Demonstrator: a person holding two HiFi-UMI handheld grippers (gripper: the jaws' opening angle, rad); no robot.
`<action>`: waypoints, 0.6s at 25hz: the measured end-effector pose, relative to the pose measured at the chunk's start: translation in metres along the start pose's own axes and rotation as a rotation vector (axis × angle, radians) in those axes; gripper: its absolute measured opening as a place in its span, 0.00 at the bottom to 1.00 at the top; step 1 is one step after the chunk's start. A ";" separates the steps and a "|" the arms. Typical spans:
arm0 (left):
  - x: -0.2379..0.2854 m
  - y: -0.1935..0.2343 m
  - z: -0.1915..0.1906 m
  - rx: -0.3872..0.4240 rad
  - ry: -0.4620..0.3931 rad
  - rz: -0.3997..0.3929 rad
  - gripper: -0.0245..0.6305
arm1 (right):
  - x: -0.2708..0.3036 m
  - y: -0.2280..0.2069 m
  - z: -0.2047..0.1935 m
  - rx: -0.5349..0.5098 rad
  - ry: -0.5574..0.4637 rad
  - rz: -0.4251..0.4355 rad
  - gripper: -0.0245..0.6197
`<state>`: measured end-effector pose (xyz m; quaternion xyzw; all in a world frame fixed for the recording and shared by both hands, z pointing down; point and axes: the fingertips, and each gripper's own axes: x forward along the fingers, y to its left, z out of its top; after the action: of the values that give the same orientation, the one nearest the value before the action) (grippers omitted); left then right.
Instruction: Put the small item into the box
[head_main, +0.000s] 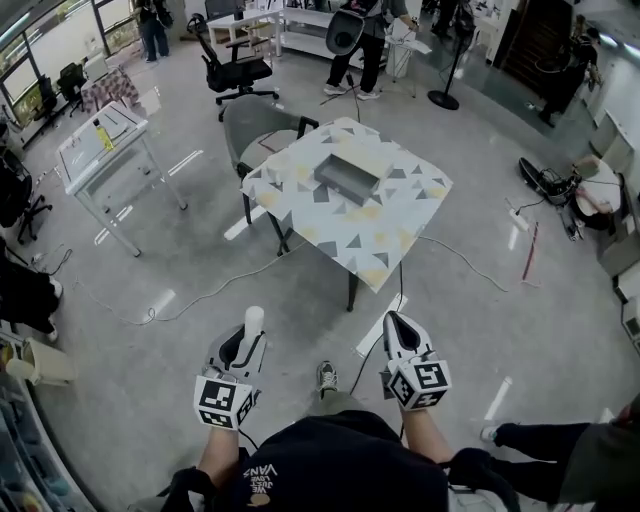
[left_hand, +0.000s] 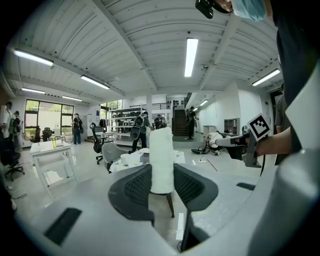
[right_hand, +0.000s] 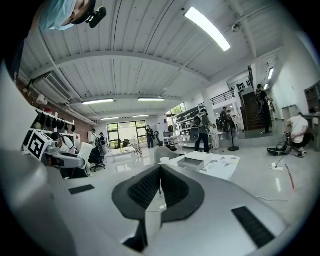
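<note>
A white cylindrical item (left_hand: 161, 160) stands upright between my left gripper's jaws, whose dark pads press on its lower part; the head view shows the white item (head_main: 253, 322) sticking out of the left gripper (head_main: 245, 345) at the lower left. My right gripper (head_main: 393, 330) is shut, pads together, with nothing between them (right_hand: 160, 186). Both grippers hang over the floor, well short of the table. The grey open box (head_main: 349, 175) sits in the middle of the table with the patterned cloth (head_main: 385, 235); it also shows as the box (right_hand: 196, 161) far ahead in the right gripper view.
A grey chair (head_main: 255, 125) stands behind the table. A white desk (head_main: 100, 150) is at the left. Cables run over the floor (head_main: 200, 300) beside the table. People stand at the far end of the room and one at the lower right (head_main: 560, 450).
</note>
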<state>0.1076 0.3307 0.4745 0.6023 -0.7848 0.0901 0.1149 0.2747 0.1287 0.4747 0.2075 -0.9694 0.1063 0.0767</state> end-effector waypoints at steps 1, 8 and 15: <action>0.009 0.004 0.003 0.004 0.004 0.000 0.24 | 0.010 -0.004 0.002 0.005 0.000 0.007 0.04; 0.083 0.032 0.029 0.027 0.014 0.003 0.24 | 0.086 -0.042 0.017 0.020 0.013 0.029 0.17; 0.144 0.055 0.039 0.024 0.022 0.012 0.24 | 0.146 -0.074 0.028 0.012 0.025 0.045 0.18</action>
<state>0.0161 0.2006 0.4785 0.5979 -0.7860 0.1065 0.1157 0.1714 -0.0005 0.4888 0.1848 -0.9721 0.1164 0.0851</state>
